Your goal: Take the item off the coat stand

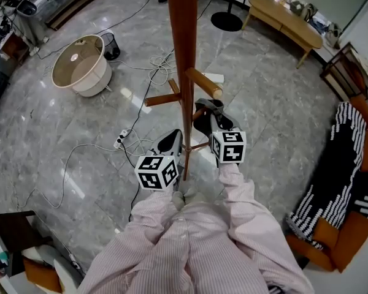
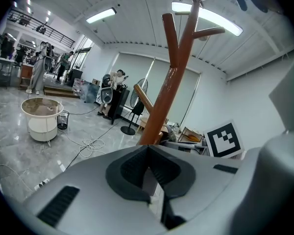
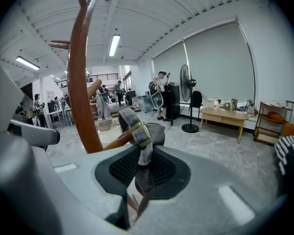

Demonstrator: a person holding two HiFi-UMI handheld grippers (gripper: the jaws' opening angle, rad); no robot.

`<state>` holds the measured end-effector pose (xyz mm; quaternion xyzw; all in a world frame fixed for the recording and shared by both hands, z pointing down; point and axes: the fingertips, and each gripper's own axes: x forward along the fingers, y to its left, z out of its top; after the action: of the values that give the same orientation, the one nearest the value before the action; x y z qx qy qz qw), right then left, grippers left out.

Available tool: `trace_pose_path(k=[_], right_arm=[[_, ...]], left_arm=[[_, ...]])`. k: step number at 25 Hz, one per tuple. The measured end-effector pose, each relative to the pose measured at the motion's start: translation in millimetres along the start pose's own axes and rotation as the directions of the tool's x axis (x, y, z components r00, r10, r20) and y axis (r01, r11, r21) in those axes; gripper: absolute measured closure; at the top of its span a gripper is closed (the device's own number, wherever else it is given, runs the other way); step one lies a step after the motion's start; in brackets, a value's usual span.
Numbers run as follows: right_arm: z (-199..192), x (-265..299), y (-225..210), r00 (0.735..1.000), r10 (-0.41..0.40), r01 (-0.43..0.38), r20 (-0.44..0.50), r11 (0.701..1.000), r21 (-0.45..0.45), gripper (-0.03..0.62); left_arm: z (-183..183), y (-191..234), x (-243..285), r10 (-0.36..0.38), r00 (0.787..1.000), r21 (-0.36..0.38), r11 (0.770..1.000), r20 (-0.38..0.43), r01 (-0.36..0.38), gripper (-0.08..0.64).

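Two grippers are seen in the head view, close to the wooden coat stand (image 1: pixel 184 54): the left gripper (image 1: pixel 172 141) at its pole and the right gripper (image 1: pixel 205 112) under a peg. In the left gripper view, the jaws are closed together, empty. In the right gripper view, a grey strap (image 3: pixel 139 131) with a brass band is pinched between narrow jaws, by a peg (image 3: pixel 113 142).

Hand-held gripper (image 3: pixel 141 169) clamping grey strap (image 3: pixel 137 129), coat stand (image 3: pixel 77 92) behind
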<state>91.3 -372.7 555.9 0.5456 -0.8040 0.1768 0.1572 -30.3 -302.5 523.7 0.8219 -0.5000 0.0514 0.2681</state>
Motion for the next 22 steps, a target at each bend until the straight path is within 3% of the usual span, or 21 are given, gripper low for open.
trace_pose_path(k=[22], right_arm=[[-29.3,-26.7,-38.2,0.995,-0.097,0.099,-0.020,0.985,0.139,0.545]], left_arm=[[-7.1,-24.4,7.4,-0.073,0.997,0.027,0.997,-0.007,0.073,0.558]])
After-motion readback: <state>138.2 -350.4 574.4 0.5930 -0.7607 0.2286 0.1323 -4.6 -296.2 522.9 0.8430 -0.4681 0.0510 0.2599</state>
